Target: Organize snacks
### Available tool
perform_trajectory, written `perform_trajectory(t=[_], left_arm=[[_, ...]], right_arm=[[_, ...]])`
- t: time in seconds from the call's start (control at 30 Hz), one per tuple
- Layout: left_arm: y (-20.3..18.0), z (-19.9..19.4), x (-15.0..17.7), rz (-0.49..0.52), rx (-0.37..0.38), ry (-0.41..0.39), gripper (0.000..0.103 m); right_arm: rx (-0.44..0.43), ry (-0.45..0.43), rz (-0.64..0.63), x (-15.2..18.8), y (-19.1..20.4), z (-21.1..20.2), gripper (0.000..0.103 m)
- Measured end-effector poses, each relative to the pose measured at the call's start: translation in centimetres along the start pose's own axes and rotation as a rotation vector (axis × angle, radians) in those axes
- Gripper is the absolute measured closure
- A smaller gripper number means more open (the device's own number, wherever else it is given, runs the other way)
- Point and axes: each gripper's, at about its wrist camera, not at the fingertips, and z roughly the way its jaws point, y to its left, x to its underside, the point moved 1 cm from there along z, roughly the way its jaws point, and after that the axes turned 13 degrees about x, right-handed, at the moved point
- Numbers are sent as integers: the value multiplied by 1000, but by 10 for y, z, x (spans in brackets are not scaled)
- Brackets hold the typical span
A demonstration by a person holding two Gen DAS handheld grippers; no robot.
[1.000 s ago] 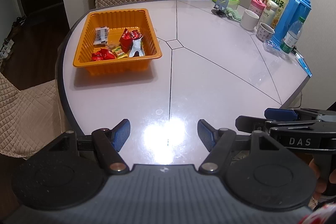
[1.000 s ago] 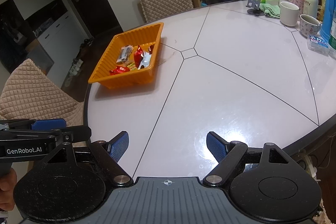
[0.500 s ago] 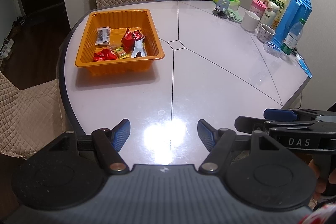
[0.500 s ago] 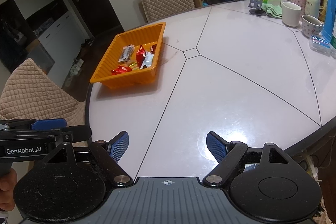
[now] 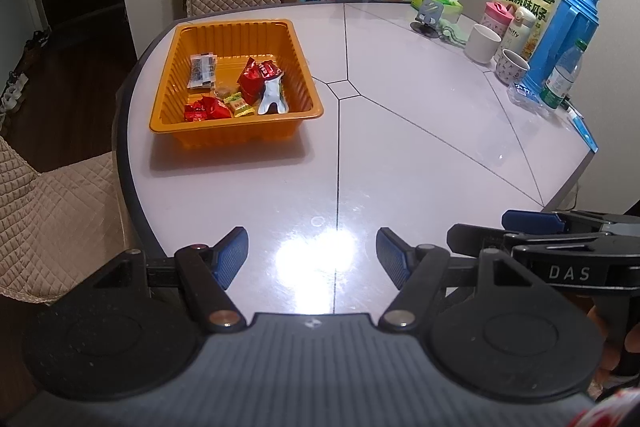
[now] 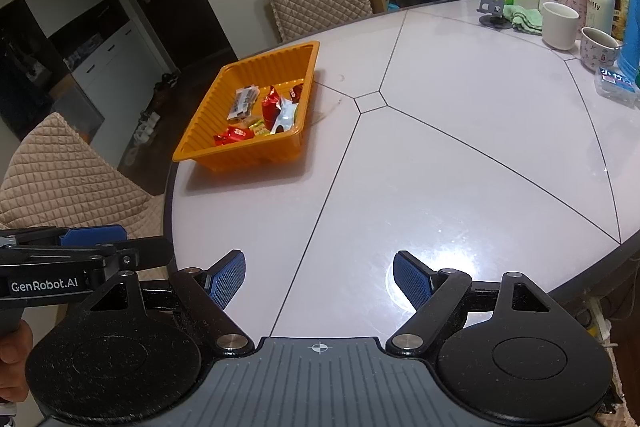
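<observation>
Round white table [image 5: 420, 131] with dark seam lines. Orange ribbed plastic tray [image 5: 236, 133] near its left edge holds the wrapped snacks [image 5: 240, 89]: red, silver, yellow packets, print too small to read. Far right: yellow-green snack bag [image 5: 532, 3] with Chinese characters, white bottle [image 5: 520, 31] marked "miffy".

Left gripper [image 5: 312, 259], "GenRobot.AI" on its side, level over the near edge, 2 blue pads spread wide, empty. Right gripper [image 6: 318, 281], lettered "DAS", beside it, likewise spread, empty. Both well apart from tray.
</observation>
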Motion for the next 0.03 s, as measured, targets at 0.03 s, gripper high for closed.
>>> perform_trajectory(t=[0.03], left_arm=[[2,1,-1,-1,-1,5,34]], right_arm=[[0,1,0,-1,2,1,22]])
